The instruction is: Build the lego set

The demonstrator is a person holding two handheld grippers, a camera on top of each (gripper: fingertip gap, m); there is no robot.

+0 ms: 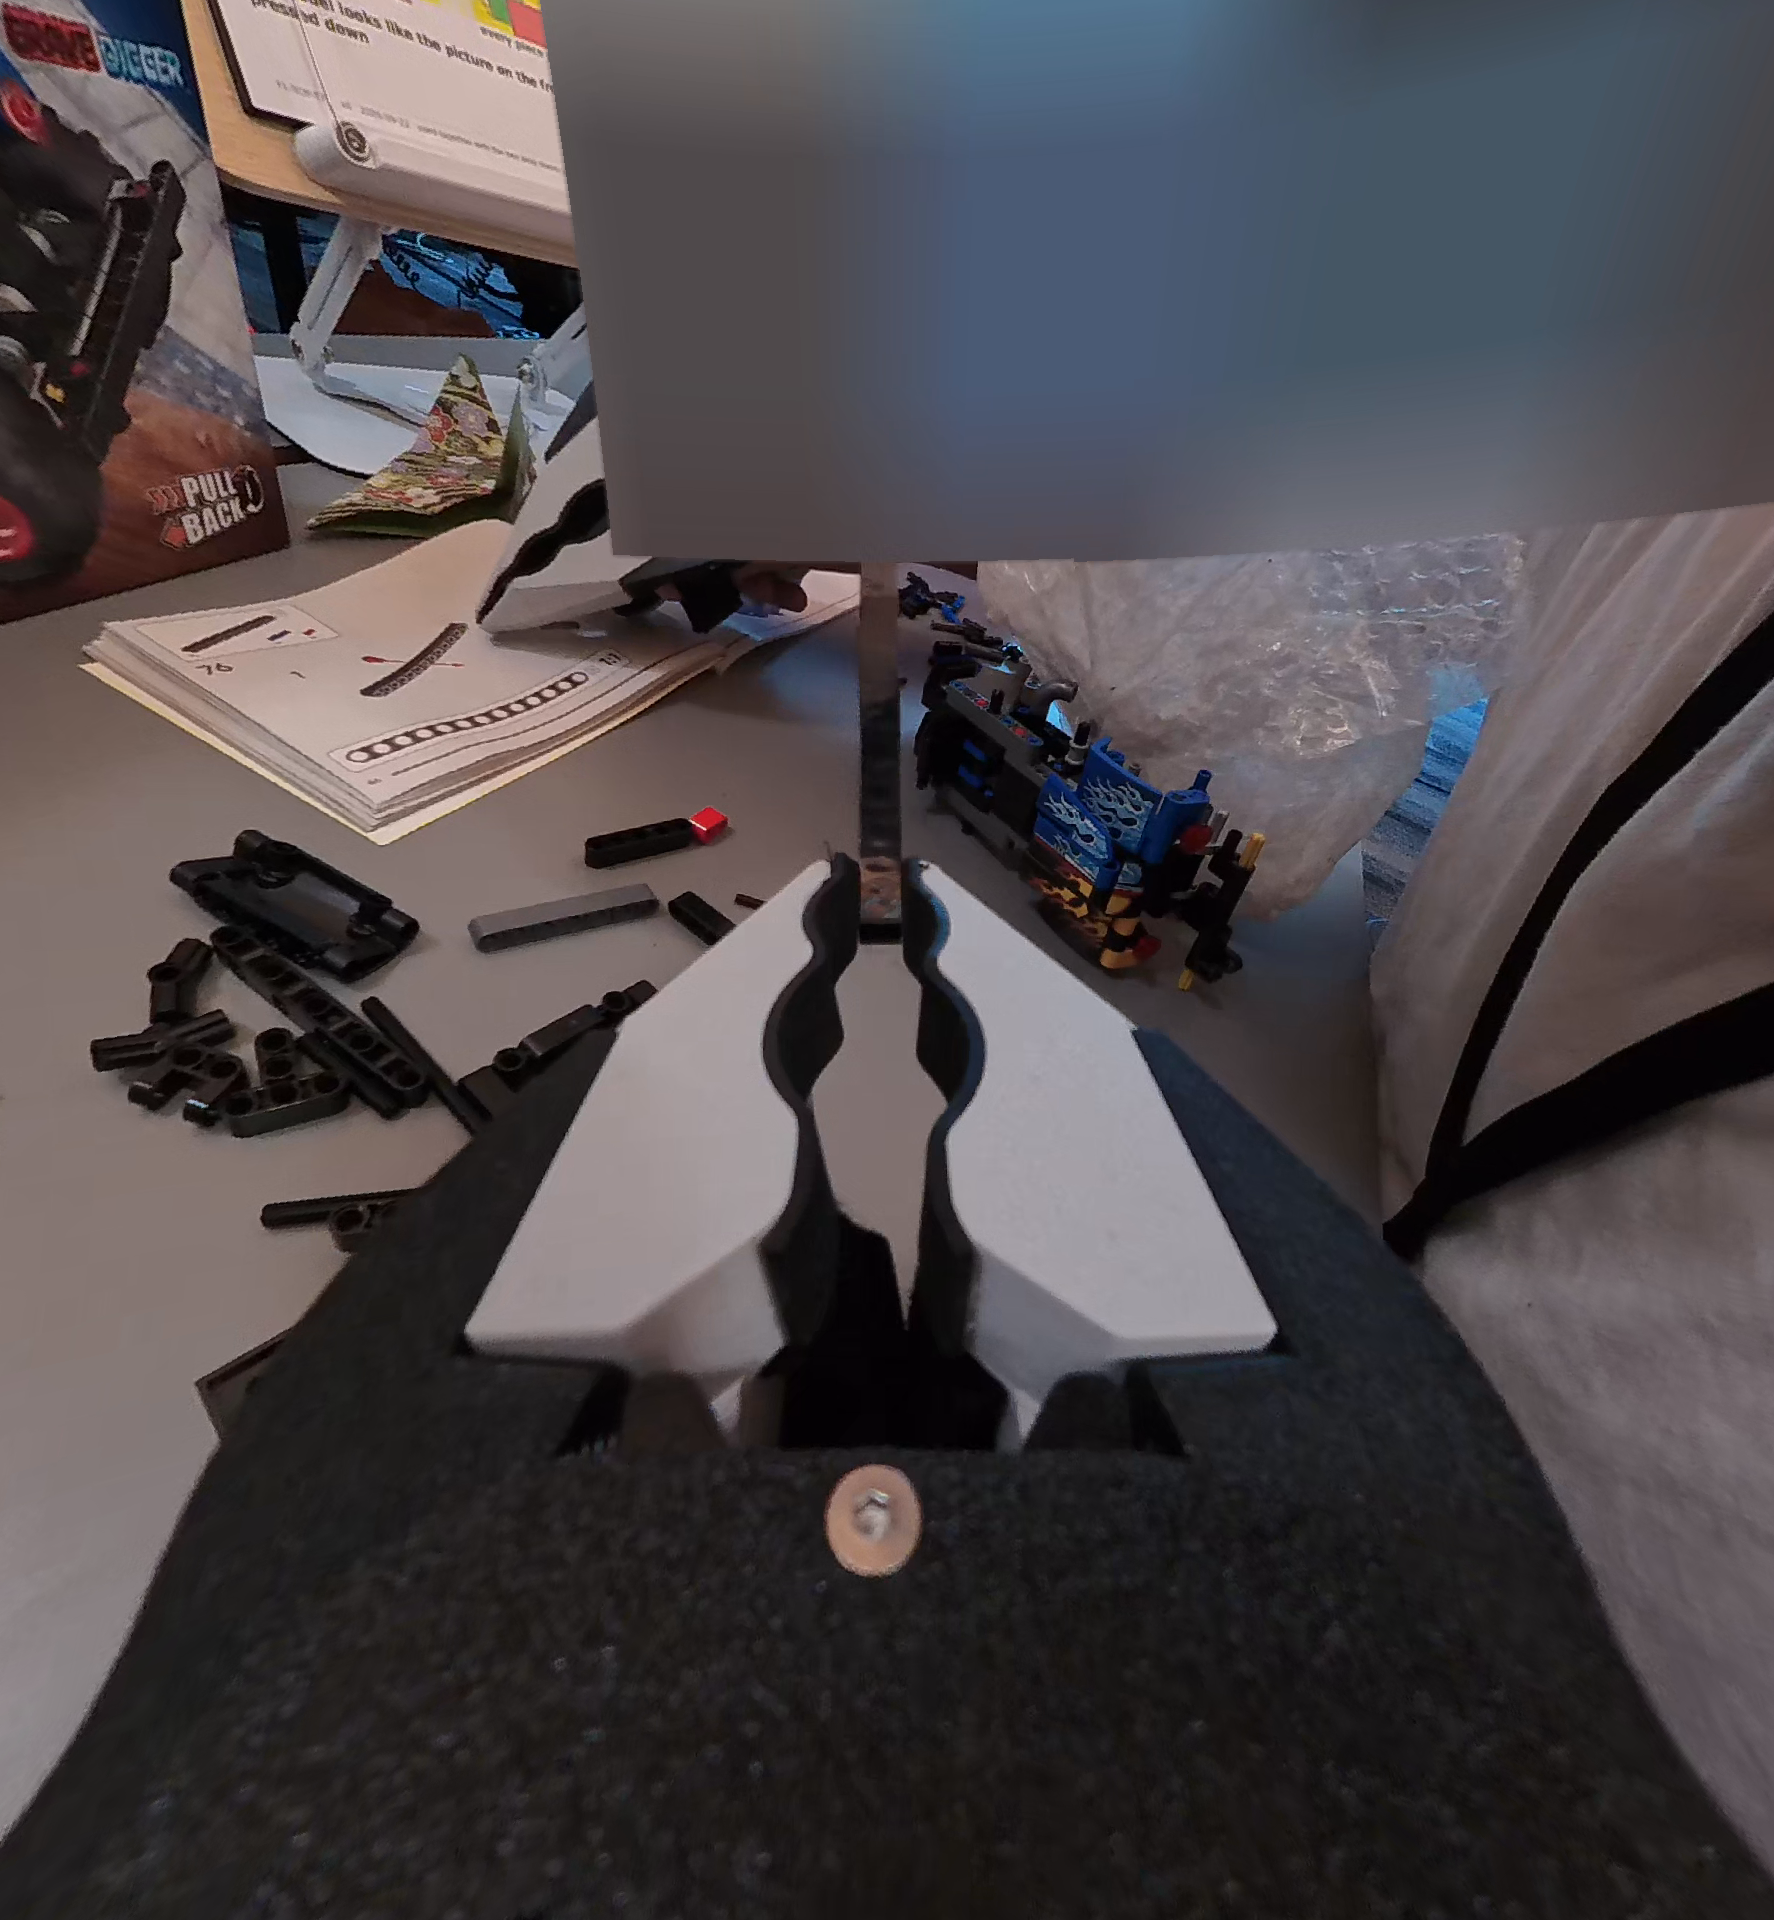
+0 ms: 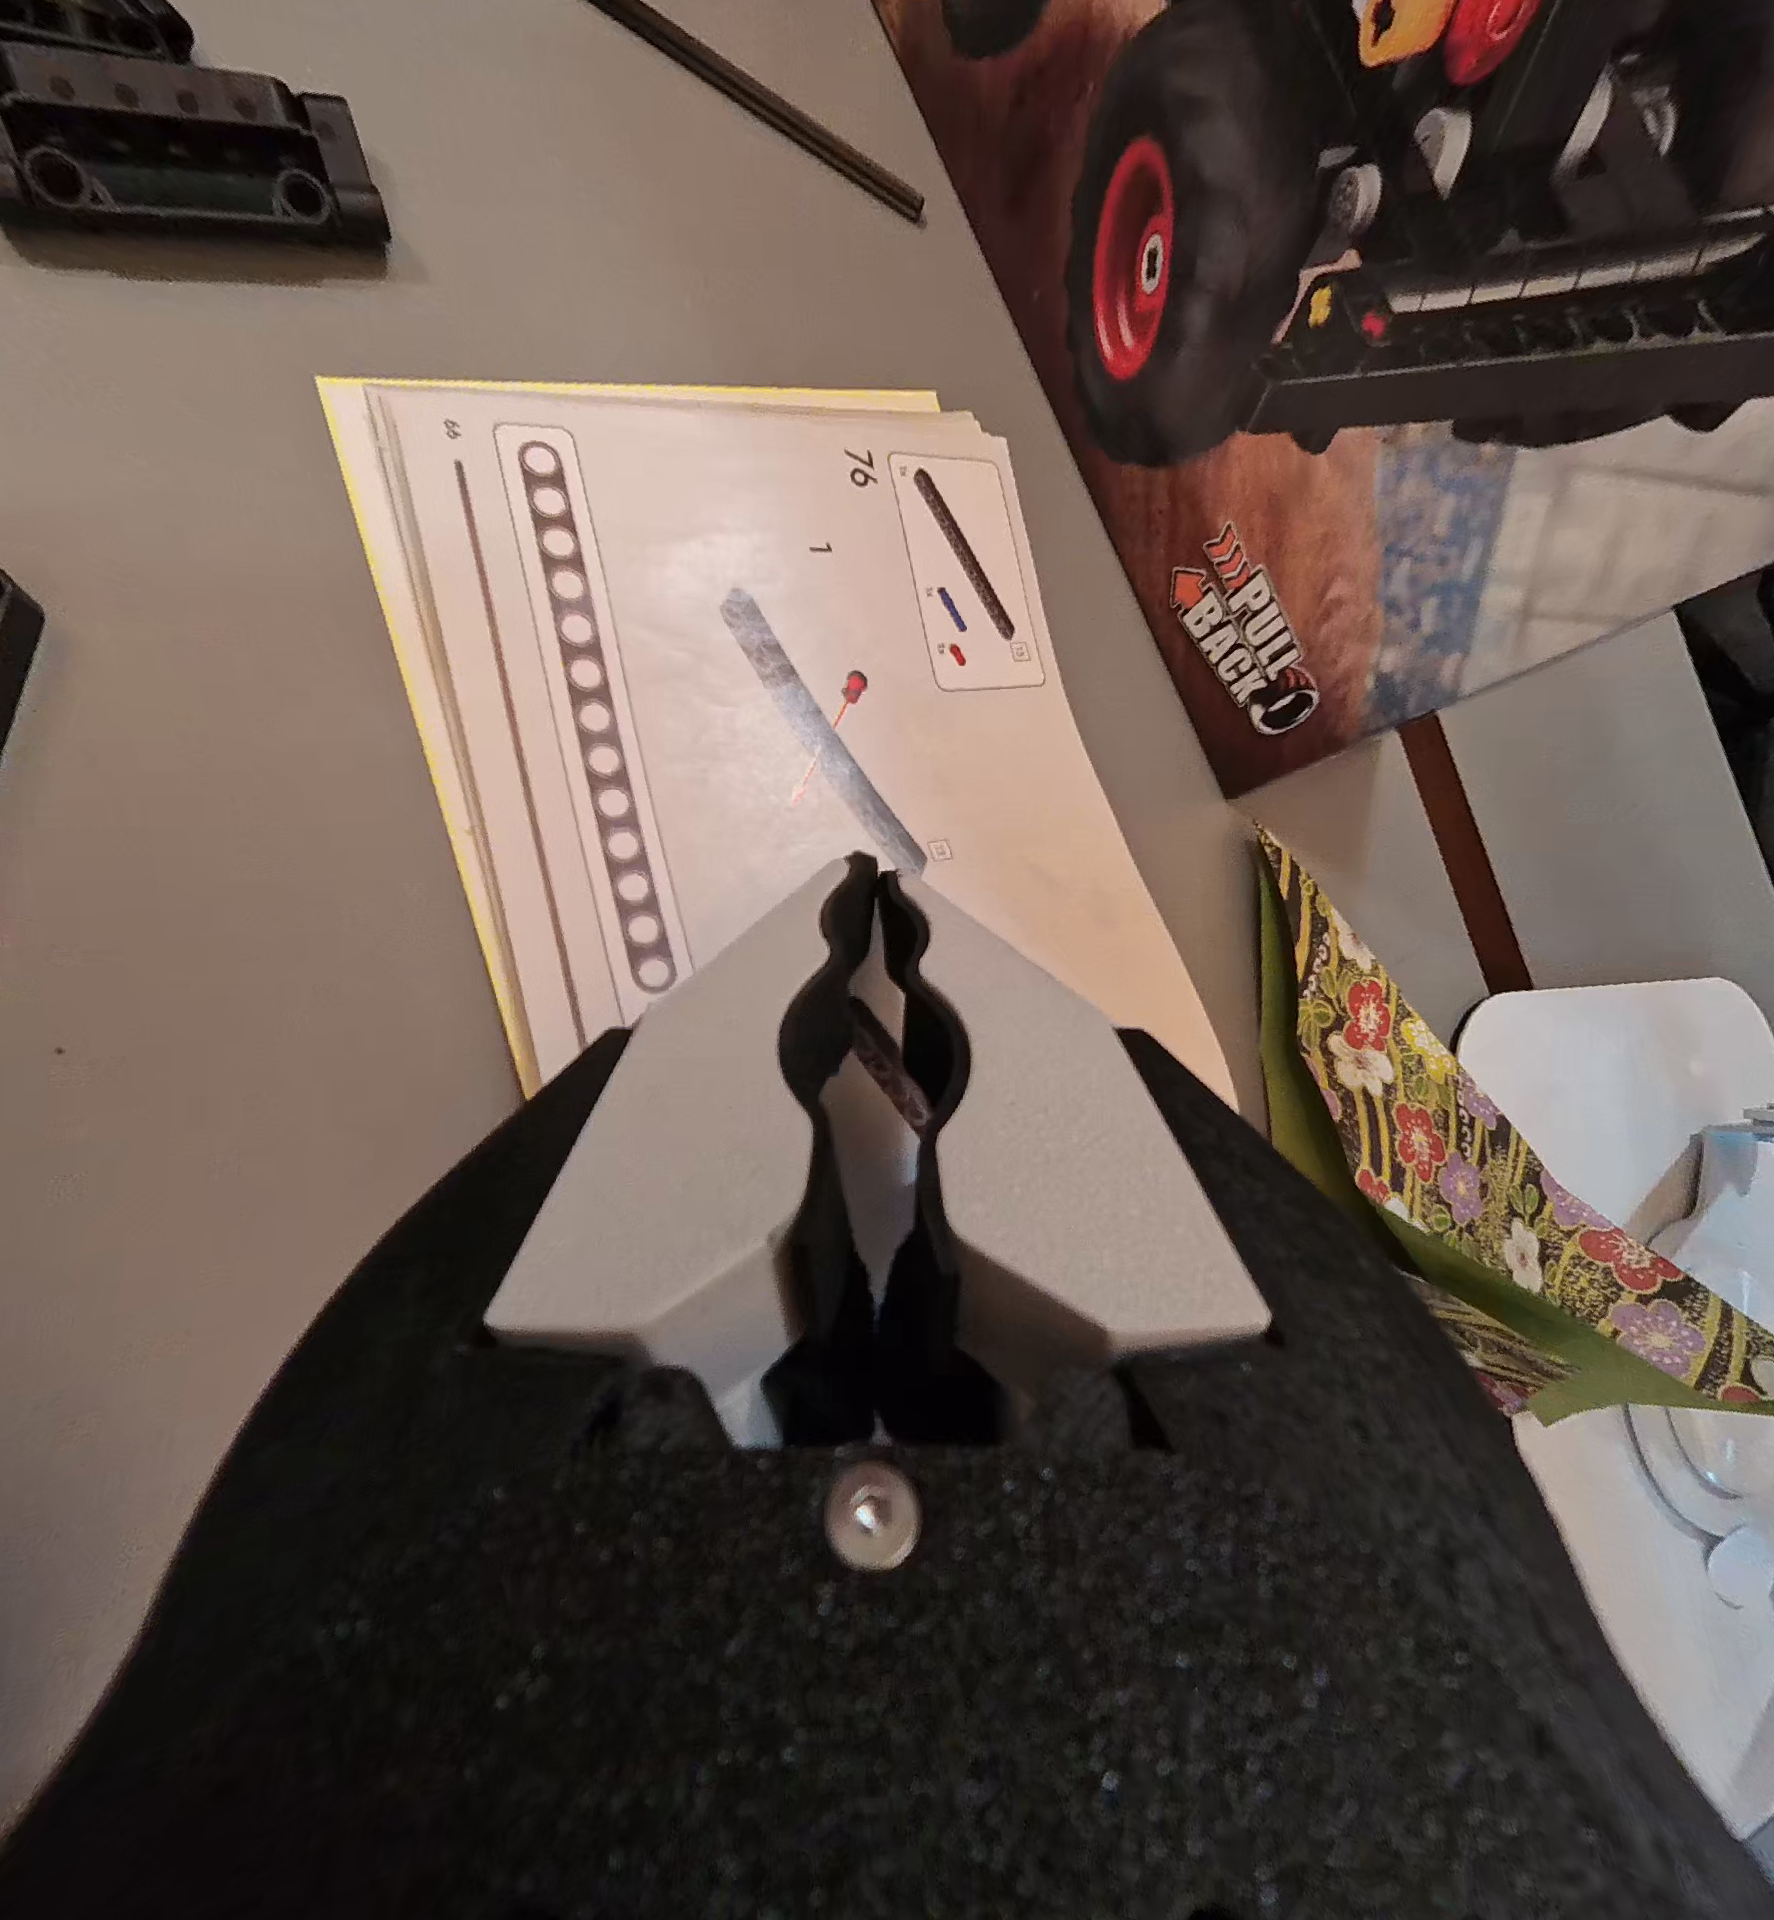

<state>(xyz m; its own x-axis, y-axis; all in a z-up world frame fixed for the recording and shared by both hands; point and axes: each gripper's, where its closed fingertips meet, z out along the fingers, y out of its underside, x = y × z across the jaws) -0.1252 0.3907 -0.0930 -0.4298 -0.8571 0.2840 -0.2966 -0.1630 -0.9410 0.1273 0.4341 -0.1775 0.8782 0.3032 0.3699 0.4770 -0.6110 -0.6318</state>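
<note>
Left gripper [image 1: 878, 883] grips the long black beam [image 1: 879, 748], standing straight up.
Right gripper [image 2: 870, 873] hovers pinched closed over the printed instruction booklet [image 2: 717, 665]; lettered box [image 2: 1382, 364] alongside.

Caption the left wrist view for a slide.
Left tool clamps a long black holed beam upright above the grey table, open instruction booklet and half-built blue flame-patterned model behind.

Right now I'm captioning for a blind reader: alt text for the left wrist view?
The left gripper pinches a long black beam upright above a grey table. Loose black pieces lie left, an open instruction booklet behind, a half-built blue model right.
</note>
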